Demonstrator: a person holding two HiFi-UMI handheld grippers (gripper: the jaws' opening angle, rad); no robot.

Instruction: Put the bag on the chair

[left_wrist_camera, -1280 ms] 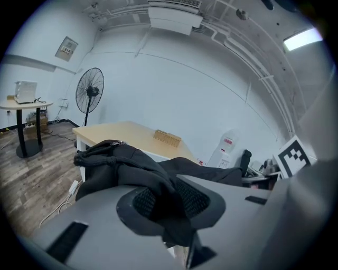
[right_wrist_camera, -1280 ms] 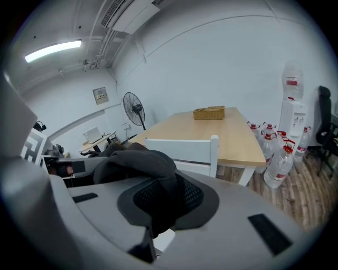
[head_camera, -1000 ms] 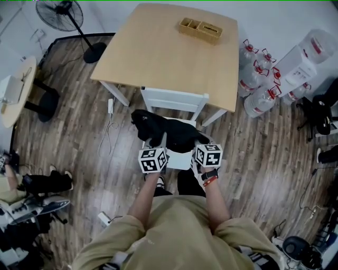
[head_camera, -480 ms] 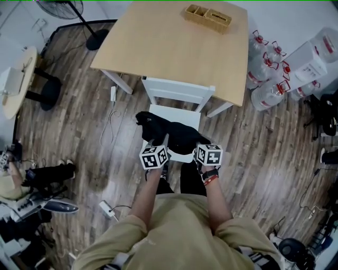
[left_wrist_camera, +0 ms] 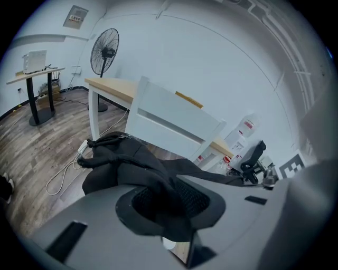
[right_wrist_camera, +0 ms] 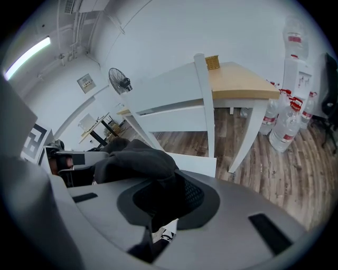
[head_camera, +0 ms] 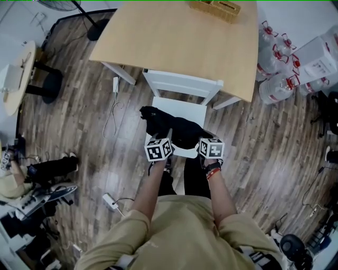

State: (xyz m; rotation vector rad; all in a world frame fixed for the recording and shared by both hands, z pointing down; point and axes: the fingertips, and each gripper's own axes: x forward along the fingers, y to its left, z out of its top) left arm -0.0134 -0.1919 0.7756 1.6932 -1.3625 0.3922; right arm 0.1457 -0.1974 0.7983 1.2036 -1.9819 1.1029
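Observation:
A black bag [head_camera: 174, 129] lies draped over the seat of the white chair [head_camera: 182, 87], its strap end hanging off the seat's left side. My left gripper [head_camera: 162, 141] is shut on the bag's near left edge, and the black fabric [left_wrist_camera: 158, 187] fills its jaws. My right gripper [head_camera: 203, 140] is shut on the bag's near right edge, with fabric [right_wrist_camera: 158, 190] pinched between its jaws. The chair's slatted back [left_wrist_camera: 169, 124] rises just beyond the bag [right_wrist_camera: 134, 161].
The chair is tucked against a wooden table [head_camera: 179, 42] that carries a wicker tray [head_camera: 216, 6]. Water bottles [head_camera: 277, 63] stand to the right, a fan base [head_camera: 97, 29] and a small round table [head_camera: 18, 79] to the left. A cable and power strip [head_camera: 113, 113] lie on the floor.
Both grippers have sunk with the bag, and the bag now rests lower across the chair seat. The head view has shifted so the table and chair appear further up.

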